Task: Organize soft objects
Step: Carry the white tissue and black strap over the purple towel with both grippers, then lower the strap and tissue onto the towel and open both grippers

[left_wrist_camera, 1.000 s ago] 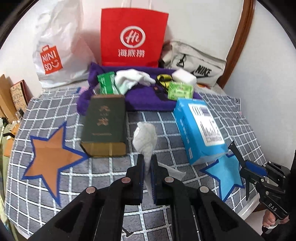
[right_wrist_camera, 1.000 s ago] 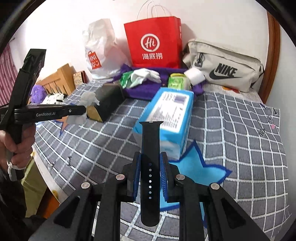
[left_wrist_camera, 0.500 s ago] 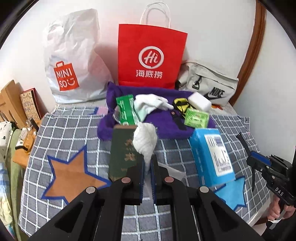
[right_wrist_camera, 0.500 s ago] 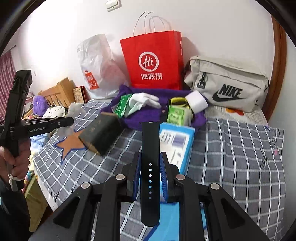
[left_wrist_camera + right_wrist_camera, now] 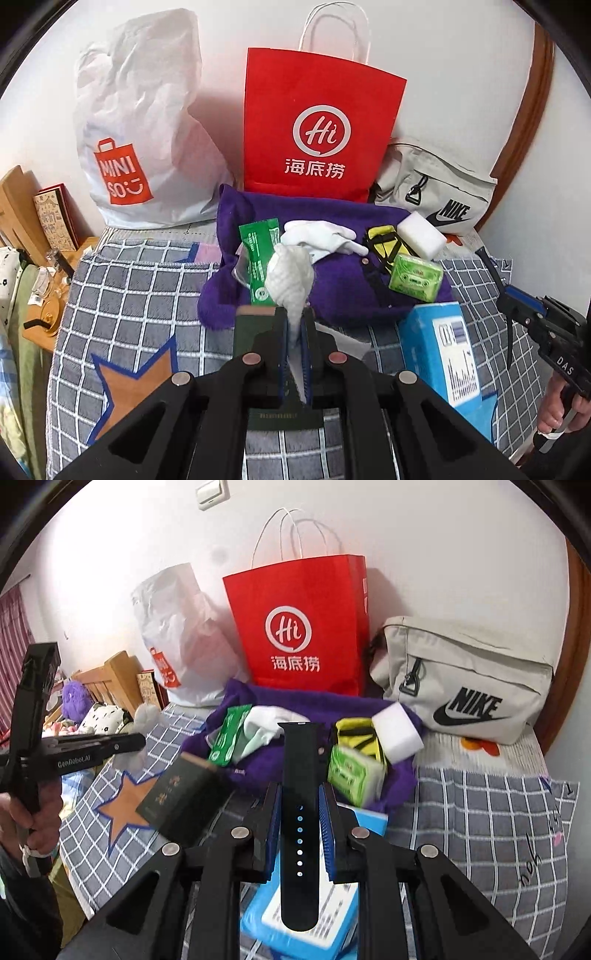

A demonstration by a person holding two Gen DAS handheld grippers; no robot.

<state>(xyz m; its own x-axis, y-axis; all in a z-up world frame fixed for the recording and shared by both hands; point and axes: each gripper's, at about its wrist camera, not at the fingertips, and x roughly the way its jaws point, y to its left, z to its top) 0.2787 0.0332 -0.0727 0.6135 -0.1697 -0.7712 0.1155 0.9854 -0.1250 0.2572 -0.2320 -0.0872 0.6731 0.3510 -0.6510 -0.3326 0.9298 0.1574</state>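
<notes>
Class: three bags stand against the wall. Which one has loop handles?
The red paper bag in the middle: white loop handles rise from its top. The white plastic bag and grey Nike bag show none.

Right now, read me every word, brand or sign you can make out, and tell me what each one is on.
"MINISO": white plastic bag.
"Hi" and "海底捞": red paper bag.
"NIKE": beige pouch.
"DAS": right gripper.
"GenRobot.AI": left gripper.
Blue box, green packet, green tissue pack, dark book: too small or blurred.
</notes>
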